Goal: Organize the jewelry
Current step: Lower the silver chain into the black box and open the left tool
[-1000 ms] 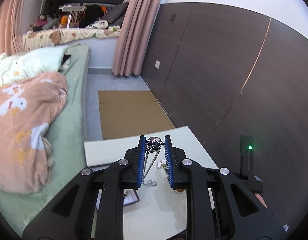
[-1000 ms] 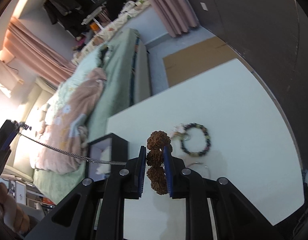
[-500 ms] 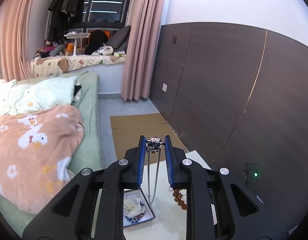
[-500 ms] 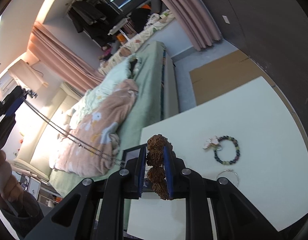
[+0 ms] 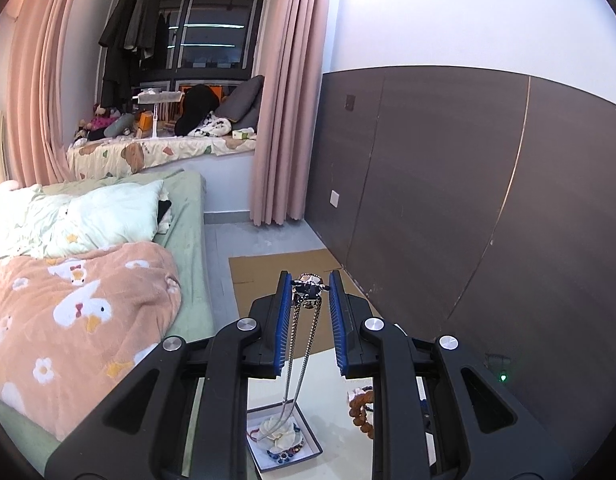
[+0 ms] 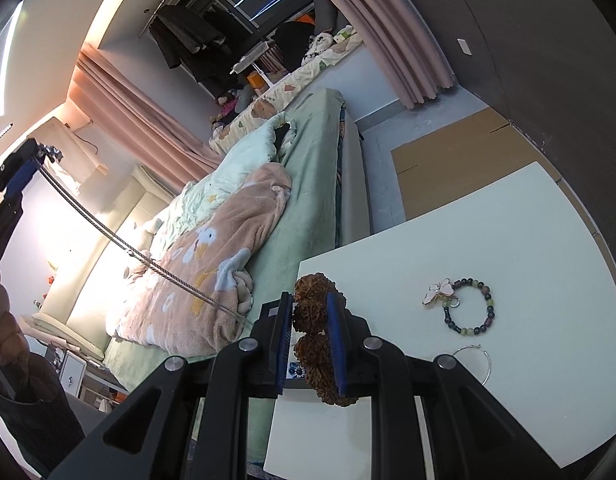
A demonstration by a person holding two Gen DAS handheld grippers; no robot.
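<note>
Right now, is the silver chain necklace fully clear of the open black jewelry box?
No: the silver chain necklace hangs from the left gripper with its lower end inside the open black jewelry box.

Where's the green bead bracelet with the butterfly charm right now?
In the right wrist view the bead bracelet lies flat on the white table, right of the right gripper, with a thin wire hoop just below it.

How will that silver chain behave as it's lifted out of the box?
Probably floppy: the chain hangs limp from the left gripper in two strands. Its lower end trails into the box, so it may swing or snag on the jewelry there.
</note>
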